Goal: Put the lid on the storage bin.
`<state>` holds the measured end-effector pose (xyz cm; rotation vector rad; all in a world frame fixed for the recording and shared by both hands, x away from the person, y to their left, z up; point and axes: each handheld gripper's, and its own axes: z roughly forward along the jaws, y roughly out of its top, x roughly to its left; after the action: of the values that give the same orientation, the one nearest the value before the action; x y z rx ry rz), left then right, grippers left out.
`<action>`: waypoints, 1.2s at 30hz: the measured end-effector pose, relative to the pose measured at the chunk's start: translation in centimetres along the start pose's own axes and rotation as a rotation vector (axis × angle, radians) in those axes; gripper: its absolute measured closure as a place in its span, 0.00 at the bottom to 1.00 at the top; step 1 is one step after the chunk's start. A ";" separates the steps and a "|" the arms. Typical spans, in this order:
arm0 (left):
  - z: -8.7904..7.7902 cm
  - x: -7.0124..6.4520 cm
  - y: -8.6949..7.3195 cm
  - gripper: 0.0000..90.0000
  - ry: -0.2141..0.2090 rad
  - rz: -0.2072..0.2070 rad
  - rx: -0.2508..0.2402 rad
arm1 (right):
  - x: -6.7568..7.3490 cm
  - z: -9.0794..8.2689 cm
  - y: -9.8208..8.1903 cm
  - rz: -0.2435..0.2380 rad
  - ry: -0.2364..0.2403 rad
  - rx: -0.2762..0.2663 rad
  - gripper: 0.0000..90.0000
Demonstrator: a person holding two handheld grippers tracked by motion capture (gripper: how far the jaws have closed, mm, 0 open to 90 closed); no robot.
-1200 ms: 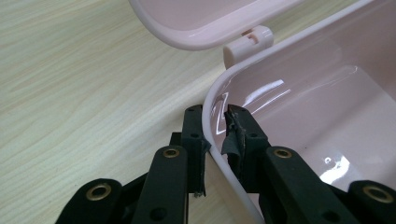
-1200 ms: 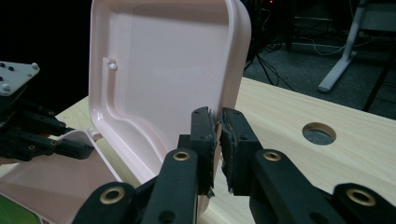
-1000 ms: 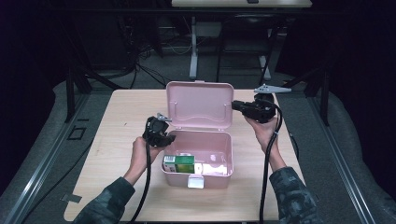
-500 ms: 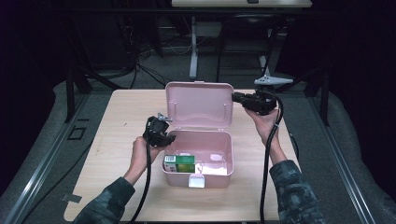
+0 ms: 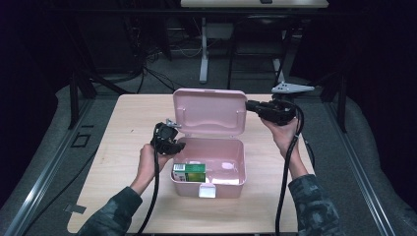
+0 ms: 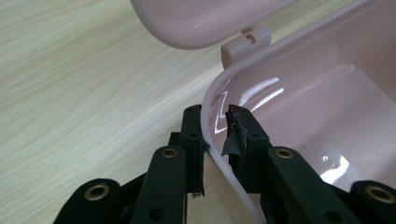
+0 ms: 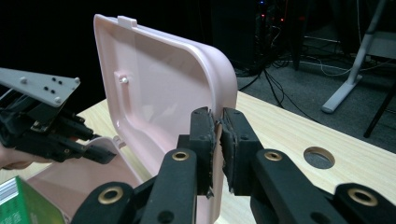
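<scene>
While the pink box (image 5: 209, 164) sits open mid-table, the left gripper (image 6: 215, 135) pinches the box's left wall, 1 jaw outside, 1 inside. The right gripper (image 7: 218, 135) clamps the edge of the upright lid (image 5: 209, 112). A green carton (image 5: 189, 172) lies inside, front-left corner.

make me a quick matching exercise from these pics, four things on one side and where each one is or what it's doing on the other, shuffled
Things
1. left gripper
2. right gripper
3. green carton
4. white latch

Places or states
A. lies inside the pink box, at its left end
B. clamped on the edge of the upright lid
C. sits on the box's front wall, on the person's side
D. clamped on the box's left rim, one jaw inside and one outside

Pairs: 1-D, 2-B, 3-A, 4-C
</scene>
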<state>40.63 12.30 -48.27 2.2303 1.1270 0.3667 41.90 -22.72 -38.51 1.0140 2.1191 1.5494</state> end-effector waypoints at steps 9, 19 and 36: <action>0.0 -0.1 0.0 0.79 -0.022 0.007 0.009 | 0.8 -0.9 -0.3 -0.021 0.022 -0.011 0.92; -0.2 -0.1 0.0 0.65 -0.067 0.028 0.018 | 2.0 -2.0 -0.6 -0.051 0.034 -0.007 0.91; -4.0 0.1 0.2 0.33 -0.143 0.036 -0.048 | 3.9 -3.2 -1.4 -0.069 0.007 -0.008 0.91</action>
<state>38.85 13.90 -45.04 2.1992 0.9943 0.2426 36.73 -22.41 -38.11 0.9238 2.1276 1.5297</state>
